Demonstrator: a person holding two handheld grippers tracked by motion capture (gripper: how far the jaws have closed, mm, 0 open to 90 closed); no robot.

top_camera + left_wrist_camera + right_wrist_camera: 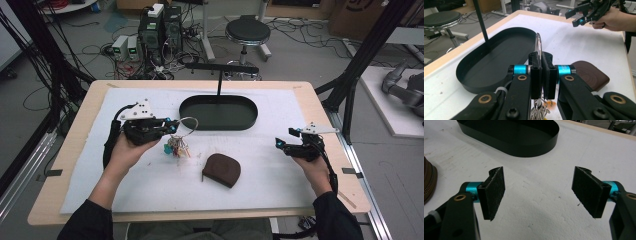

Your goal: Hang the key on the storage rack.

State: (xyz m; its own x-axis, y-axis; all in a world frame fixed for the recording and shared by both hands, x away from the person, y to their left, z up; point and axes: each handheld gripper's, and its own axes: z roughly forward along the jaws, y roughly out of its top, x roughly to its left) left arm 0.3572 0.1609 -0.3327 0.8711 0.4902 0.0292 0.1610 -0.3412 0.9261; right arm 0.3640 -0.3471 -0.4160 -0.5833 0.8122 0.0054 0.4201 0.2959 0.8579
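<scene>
The left tool (172, 125) is clamped on the key ring (189, 124), keys (176, 147) hanging above the desk (75, 150) centre, between black tray (218, 112) and brown pouch (221, 169). The right tool (287, 138) is wide open, empty, near the right edge.

Grey floor (300, 55) all around, strewn with tangled black cables (90, 52). Beyond the far edge of the wooden table (75, 150), a round black stool (247, 31) on a chrome base, and beside it a cluster of black computer towers (160, 27) with small white-and-green boxes (125, 47) at their foot. Black metal frame struts (367, 47) rising at right, more dark poles (30, 55) at left. White padded cloth (150, 195) over the tabletop, light wood border left bare. At far right, a white platform (395, 107) bearing a grey machine part (407, 87). Cardboard boxes (350, 15) along the back. Even, soft indoor light, faint shadows.
</scene>
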